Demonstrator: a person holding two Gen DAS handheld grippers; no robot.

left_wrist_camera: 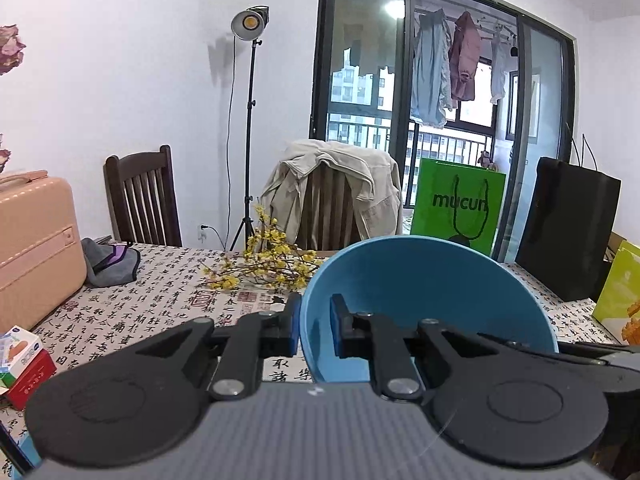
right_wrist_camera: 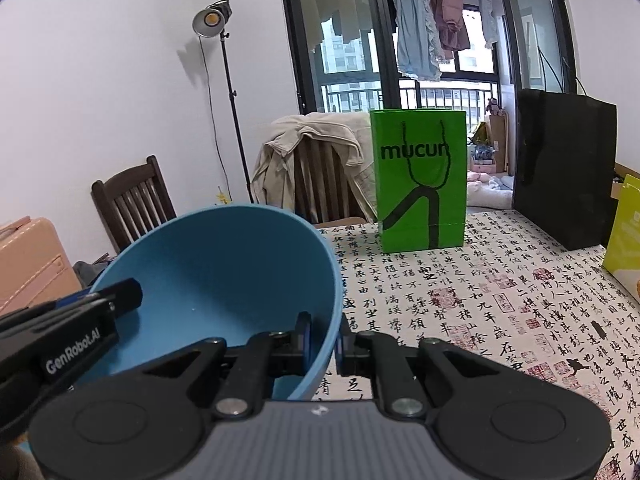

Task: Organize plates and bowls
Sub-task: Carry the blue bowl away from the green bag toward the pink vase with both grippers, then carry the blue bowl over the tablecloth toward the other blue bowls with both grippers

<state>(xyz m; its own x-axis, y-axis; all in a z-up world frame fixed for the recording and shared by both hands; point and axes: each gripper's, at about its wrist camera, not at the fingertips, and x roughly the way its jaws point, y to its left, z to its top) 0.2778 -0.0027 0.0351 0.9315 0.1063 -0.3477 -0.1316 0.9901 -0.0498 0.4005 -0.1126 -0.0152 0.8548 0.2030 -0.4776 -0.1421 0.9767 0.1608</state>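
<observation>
Straddling the near left rim of the blue bowl [left_wrist_camera: 432,300], the left gripper [left_wrist_camera: 315,326] points level over the table [left_wrist_camera: 168,300], one finger outside, one inside, clamped on it.

Level too, the right gripper [right_wrist_camera: 323,338] pinches the bowl's right wall; a green bag [right_wrist_camera: 420,180] stands ahead, slightly right.

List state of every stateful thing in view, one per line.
blue bowl: tilted, lifted off the table, rim pinched on two sides
left tool: shut on the bowl's left rim
right tool: shut on the bowl's right rim
studio lamp: on
green bag: upright on the table
black bag: upright
jacket: draped over a chair back
</observation>
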